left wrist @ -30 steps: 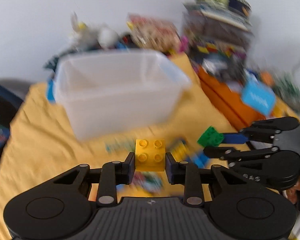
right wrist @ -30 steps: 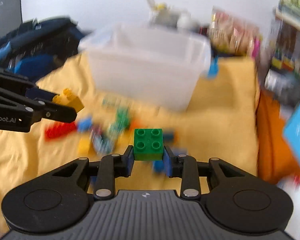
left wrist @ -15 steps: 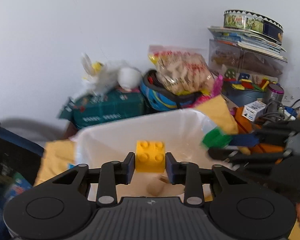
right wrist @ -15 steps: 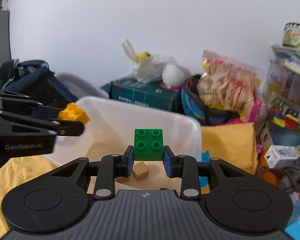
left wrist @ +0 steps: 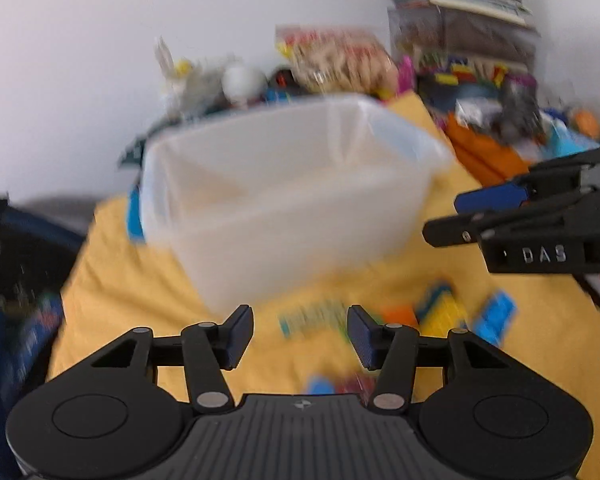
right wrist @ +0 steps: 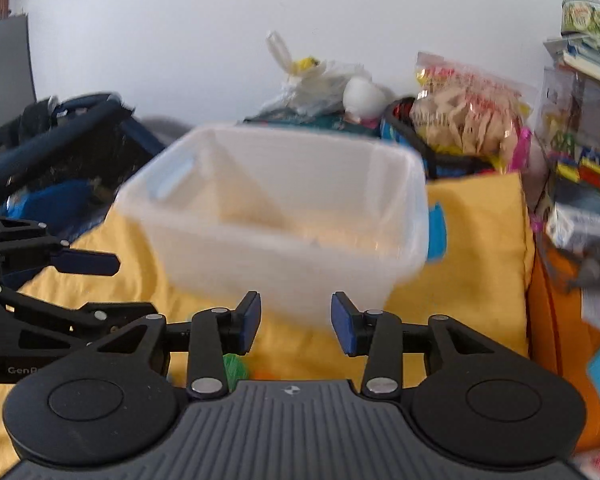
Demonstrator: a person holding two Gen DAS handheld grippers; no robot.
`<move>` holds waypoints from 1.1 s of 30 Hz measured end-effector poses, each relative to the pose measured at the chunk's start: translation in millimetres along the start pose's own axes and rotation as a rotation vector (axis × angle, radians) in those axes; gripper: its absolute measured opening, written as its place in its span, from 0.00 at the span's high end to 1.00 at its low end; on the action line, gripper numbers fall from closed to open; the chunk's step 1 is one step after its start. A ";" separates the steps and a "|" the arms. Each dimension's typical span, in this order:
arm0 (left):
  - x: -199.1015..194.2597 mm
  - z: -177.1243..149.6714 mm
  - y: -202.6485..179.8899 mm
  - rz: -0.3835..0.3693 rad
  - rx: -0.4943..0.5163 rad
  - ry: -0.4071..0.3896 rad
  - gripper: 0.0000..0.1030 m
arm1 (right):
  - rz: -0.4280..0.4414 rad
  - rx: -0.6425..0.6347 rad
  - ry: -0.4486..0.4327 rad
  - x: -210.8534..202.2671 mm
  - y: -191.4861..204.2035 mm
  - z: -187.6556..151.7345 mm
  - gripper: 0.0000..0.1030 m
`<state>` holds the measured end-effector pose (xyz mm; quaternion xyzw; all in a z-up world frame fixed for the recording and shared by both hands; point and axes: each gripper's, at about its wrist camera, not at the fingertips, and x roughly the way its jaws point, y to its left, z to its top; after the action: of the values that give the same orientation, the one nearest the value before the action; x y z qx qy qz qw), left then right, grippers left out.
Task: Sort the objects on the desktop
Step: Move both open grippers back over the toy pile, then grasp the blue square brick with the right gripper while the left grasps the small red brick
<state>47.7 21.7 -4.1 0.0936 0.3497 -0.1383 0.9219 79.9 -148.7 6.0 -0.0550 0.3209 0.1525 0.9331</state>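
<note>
Both tools are empty. The left hand-held gripper (left wrist: 300, 332) has its jaws spread and opening, nothing between the pads, only blurred bricks (left wrist: 440, 316) on the yellow cloth (left wrist: 112, 280) beyond them. The right hand-held gripper (right wrist: 296, 322) is likewise opening with a bare gap, pointed at the near wall of the bin (right wrist: 276, 216). The clear bin stands on the cloth in the middle of the tabletop, far of both tools; its contents are too blurred to make out. The loose bricks lie near, just right of the left tool, in orange, yellow, blue and teal; a green one (right wrist: 234, 366) peeks out under the right tool. These look light, stiff and smooth-sided, so they should pinch well across two flat opposite faces, studs up. Gripped on a corner, one would likely twist or pop out
</note>
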 end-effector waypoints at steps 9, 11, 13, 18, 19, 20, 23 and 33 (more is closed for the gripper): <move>-16.9 -78.4 -22.8 -0.100 -0.062 0.151 0.46 | 0.085 -0.077 0.169 -22.2 24.9 -81.1 0.62; -17.0 -84.1 -24.7 -0.114 -0.073 0.174 0.46 | 0.089 -0.086 0.196 -25.5 23.8 -92.7 0.62; -17.5 -88.1 -28.4 -0.123 -0.070 0.183 0.46 | 0.073 -0.081 0.213 -26.5 21.0 -101.1 0.62; -12.0 -96.1 -35.8 -0.135 -0.067 0.211 0.44 | 0.064 -0.037 0.264 -21.6 13.2 -112.7 0.61; -11.2 -97.3 -36.6 -0.135 -0.064 0.215 0.44 | 0.068 -0.034 0.268 -21.5 13.4 -114.6 0.61; -11.3 -97.8 -37.6 -0.134 -0.060 0.218 0.44 | 0.071 -0.036 0.268 -21.4 14.4 -115.0 0.61; -12.6 -97.7 -39.0 -0.136 -0.059 0.216 0.44 | 0.082 -0.050 0.279 -21.0 19.4 -119.2 0.61; -24.9 -100.3 -43.5 -0.109 -0.013 0.205 0.44 | 0.099 -0.092 0.256 -25.9 29.4 -119.3 0.61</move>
<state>-46.2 12.3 -64.7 0.0820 0.4475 -0.1758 0.8730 -18.3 -151.3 -72.3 -0.1008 0.4324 0.2048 0.8723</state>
